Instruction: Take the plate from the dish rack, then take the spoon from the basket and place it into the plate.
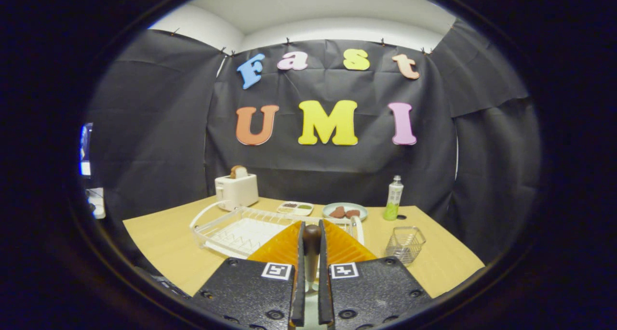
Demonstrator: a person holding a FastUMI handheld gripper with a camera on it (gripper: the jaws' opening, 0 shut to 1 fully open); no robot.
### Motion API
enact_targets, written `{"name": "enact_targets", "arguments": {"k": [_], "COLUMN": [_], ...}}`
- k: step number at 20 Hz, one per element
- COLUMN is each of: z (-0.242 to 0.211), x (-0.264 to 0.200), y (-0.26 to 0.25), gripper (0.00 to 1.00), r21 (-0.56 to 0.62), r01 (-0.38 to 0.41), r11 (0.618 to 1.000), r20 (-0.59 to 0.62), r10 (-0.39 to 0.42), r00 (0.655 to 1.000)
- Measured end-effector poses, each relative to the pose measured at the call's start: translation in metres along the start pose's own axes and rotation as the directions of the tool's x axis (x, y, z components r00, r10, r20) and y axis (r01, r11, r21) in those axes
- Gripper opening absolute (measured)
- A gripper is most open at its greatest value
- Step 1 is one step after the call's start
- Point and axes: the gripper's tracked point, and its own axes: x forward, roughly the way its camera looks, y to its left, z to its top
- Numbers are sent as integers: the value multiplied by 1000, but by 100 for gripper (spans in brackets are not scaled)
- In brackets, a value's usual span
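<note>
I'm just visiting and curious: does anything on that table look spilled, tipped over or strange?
Nothing looks spilled or tipped. The gripper is shut on a spoon handle, raised over the table. The dish rack, wire basket, toaster and bottle all stand upright.

Even overhead light, sharp, fisheye-bent edges.

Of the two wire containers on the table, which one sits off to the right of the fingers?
The small mesh basket, standing alone near the table's right edge, is the one. The wide white dish rack lies left, beyond the fingers, which grip a brown spoon handle.
</note>
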Motion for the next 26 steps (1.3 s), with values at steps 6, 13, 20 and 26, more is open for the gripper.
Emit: {"name": "enact_targets", "arguments": {"k": [6, 13, 20, 26], "z": [-24, -35, -21, -2], "x": [5, 13, -7, -38], "y": [10, -29, -60, -67], "gripper": [16, 20, 58, 85], "r21": [80, 73, 85, 63], "r01": [-39, 49, 118, 108], "r11": [996, 996, 989, 992], "r20": [-37, -60, -53, -14], "r10": [42, -44, -113, -107], "r00": [998, 997, 992, 994]}}
